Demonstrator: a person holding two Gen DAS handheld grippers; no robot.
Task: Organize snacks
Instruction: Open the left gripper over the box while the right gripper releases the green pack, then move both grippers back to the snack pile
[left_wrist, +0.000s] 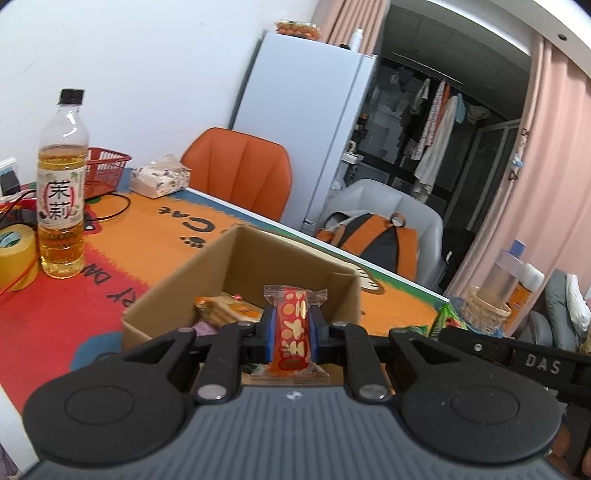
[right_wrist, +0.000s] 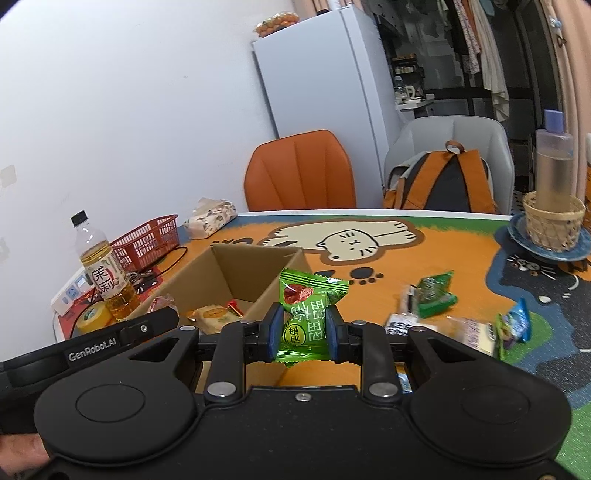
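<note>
Red snack packet pinched in left tongs, green 话梅 packet in right tongs

Both wrist views look closely over the cardboard box.

My right tongs clamped on a green snack packet, held above the worktop beside my open cardboard box, loose snack packets scattered rightward, tea bottle at left

Glossy plastic wrappers, matt cardboard box, ribbed plastic tongs.
</note>
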